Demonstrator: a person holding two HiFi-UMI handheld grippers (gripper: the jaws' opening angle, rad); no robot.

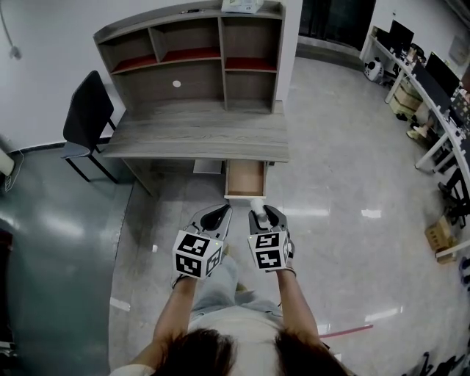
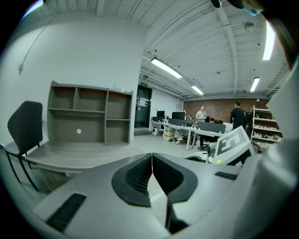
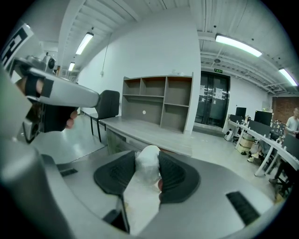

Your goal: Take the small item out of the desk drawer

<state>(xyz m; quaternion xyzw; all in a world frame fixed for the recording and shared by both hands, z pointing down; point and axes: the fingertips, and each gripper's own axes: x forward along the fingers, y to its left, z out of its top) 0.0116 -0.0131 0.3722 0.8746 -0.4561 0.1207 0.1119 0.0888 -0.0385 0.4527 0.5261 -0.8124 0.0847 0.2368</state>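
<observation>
**A:** Where is the small item [image 3: 147,168]?

**B:** It is clamped in the right gripper [image 1: 262,214]. It is a white, wrapped-looking lump. Both dark pads press on its sides, and its top pokes up past the fingertips. It is out of the drawer [image 1: 244,180], in the air just in front of the desk [image 1: 198,132], on the person's side of the drawer's front edge.

**A:** And the drawer?

**B:** It is pulled out from under the desk top, near the desk's right end as the head view shows it. Its wooden inside faces up.

**A:** The left gripper [image 1: 222,211]?

**B:** Its jaws are together, tips touching, with nothing between them. It is just beside the right gripper, also in front of the desk, a little nearer the desk's middle. Both grippers point toward the desk.

**A:** What stands on the desk?

**B:** A shelf unit [image 1: 192,55] runs along the desk's back edge. It has open compartments, and red shows on some of the boards. A pale box [image 1: 242,6] lies on top of it, but I cannot tell what it is.

**A:** And around the desk?

**B:** A black chair [image 1: 88,117] stands just off the desk's left end. Well away to the desk's right is a row of work tables [image 1: 429,92] with monitors. In the left gripper view, two people [image 2: 237,114] stand by them. A cardboard box [image 1: 441,236] sits on the glossy floor [image 1: 352,183], far out to the desk's right.
</observation>
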